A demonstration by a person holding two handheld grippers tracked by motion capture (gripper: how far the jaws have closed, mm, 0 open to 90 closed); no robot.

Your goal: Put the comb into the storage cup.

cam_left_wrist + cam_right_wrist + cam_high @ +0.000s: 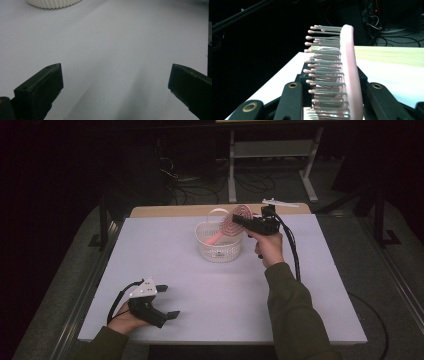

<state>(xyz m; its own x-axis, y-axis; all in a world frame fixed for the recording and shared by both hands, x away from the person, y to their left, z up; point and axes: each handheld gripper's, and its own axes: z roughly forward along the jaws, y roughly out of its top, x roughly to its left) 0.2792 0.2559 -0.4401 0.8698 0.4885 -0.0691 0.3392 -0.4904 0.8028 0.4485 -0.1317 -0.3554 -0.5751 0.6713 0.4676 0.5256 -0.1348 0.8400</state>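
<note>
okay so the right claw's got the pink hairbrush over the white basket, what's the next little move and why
Probably lower it further, then let go. The right claw grips the pink hairbrush by its head, and the handle already angles down into the white basket; the head sits above the rim.

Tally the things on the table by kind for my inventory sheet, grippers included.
Hairbrush: 1, pink, clamped in the right gripper above the basket
Basket: 1, white, ribbed
Grippers: 2, the left gripper resting open on the table
Total: 4
</note>
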